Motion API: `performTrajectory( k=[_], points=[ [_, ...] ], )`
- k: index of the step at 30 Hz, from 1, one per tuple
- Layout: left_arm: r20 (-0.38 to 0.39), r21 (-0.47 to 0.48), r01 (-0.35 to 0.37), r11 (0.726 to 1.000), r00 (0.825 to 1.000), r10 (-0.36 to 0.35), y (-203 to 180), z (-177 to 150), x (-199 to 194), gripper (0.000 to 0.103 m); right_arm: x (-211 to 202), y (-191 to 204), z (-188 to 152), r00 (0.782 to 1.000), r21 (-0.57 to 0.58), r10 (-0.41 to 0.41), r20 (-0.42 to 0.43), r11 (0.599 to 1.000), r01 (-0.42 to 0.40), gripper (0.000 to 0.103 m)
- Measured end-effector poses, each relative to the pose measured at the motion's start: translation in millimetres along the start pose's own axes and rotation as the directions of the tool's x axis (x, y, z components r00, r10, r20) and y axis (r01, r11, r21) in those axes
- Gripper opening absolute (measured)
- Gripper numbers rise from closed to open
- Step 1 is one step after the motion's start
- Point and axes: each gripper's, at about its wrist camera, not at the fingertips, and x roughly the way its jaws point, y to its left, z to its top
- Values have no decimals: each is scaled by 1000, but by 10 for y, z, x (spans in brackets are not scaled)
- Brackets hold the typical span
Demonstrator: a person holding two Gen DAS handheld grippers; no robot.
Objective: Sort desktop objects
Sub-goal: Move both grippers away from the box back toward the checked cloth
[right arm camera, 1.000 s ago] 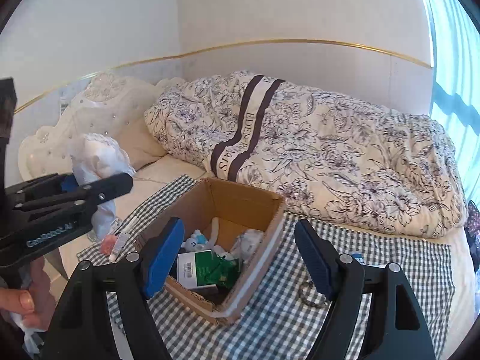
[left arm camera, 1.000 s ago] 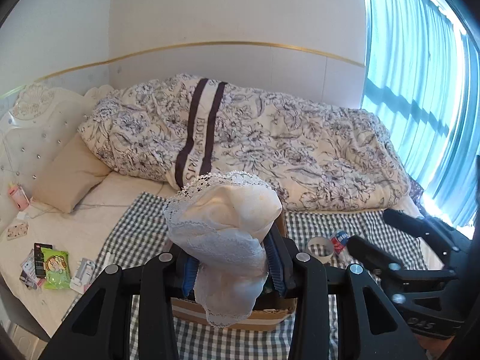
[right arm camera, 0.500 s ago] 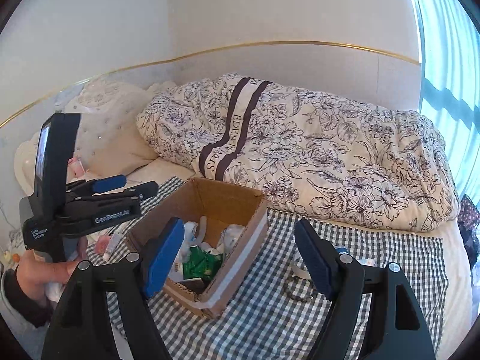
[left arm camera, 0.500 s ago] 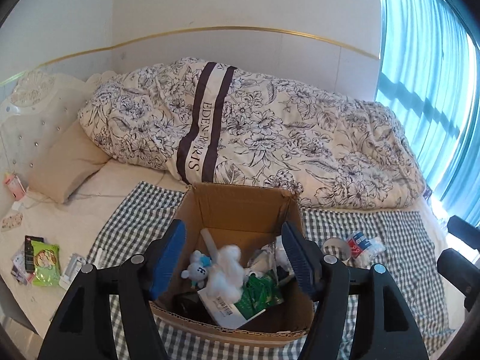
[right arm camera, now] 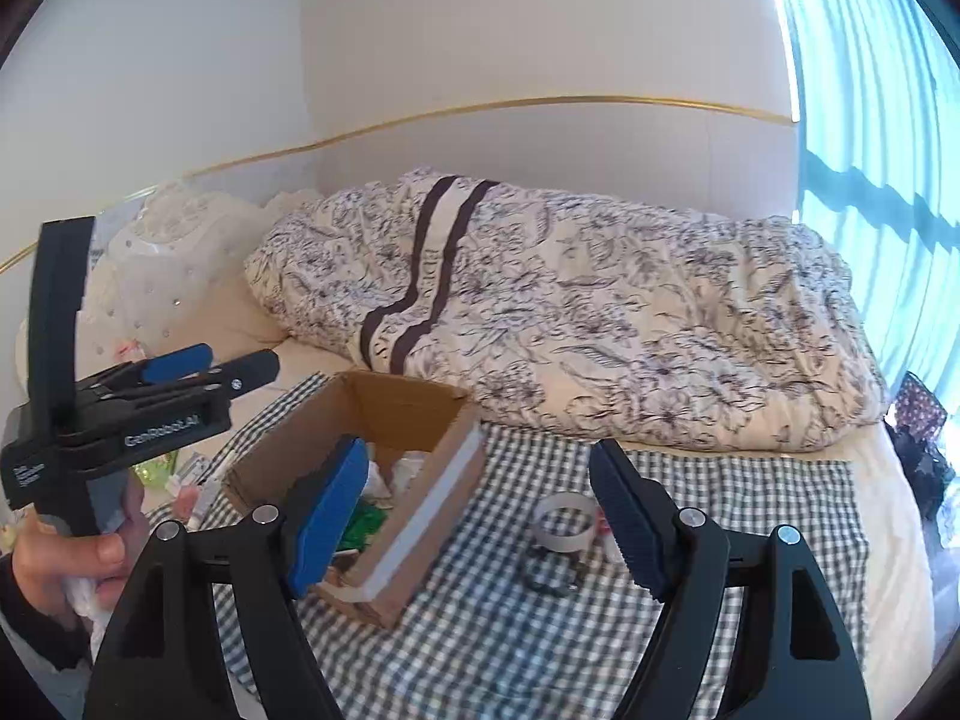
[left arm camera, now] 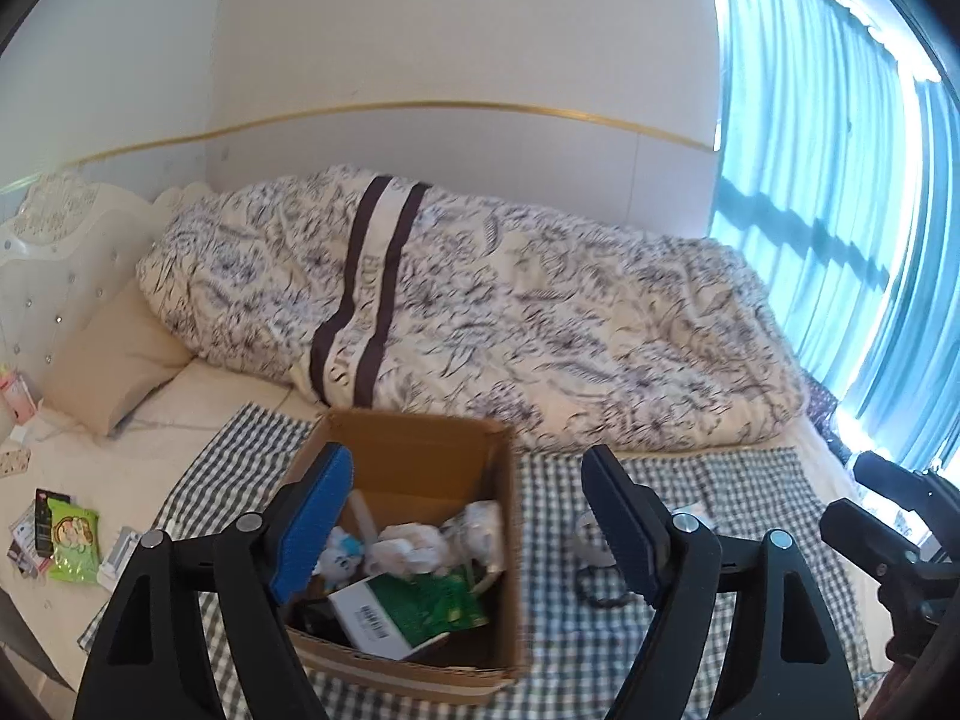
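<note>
An open cardboard box [left arm camera: 420,468] [right arm camera: 408,414] stands on a checked cloth [left arm camera: 690,480] on the bed. Inside lie a crumpled white lace cloth [left arm camera: 408,546], a small blue-and-white plush [left arm camera: 342,552] and a green-and-white carton [left arm camera: 414,606]. My left gripper [left arm camera: 471,525] [right arm camera: 237,360] hovers open and empty above the box's near side. My right gripper [right arm camera: 480,519] [left arm camera: 888,540] is open and empty too, to the right of the box. A tape roll [right arm camera: 564,519] [left arm camera: 591,534] and a black ring [right arm camera: 549,579] lie on the cloth right of the box.
A floral duvet [left arm camera: 480,312] is heaped behind the box, with a beige pillow [left arm camera: 114,360] at the left. A green snack packet [left arm camera: 72,534] and small packs lie on the sheet at the left. Blue curtains [left arm camera: 840,210] hang at the right. A hand [right arm camera: 78,558] holds the left gripper.
The left gripper held the white lace cloth a second ago; it opened, the cloth fell into the box, and the gripper has drawn back. The right gripper shifted slightly right.
</note>
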Motion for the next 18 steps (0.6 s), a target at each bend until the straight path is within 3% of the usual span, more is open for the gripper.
performTrajectory(
  k=[9, 11, 18],
  points=[
    [42, 7, 76, 997, 996, -77, -538, 77, -146, 90, -371, -547, 8, 995, 40, -81, 52, 996, 79, 83],
    [49, 21, 82, 996, 995, -83, -659, 73, -160, 92, -437, -672, 15, 993, 57, -99, 66, 994, 95, 89],
    [71, 60, 104, 993, 992, -108, -1004, 81, -204, 100, -563, -979, -73, 986, 93, -149, 80, 986, 141, 94]
  ],
)
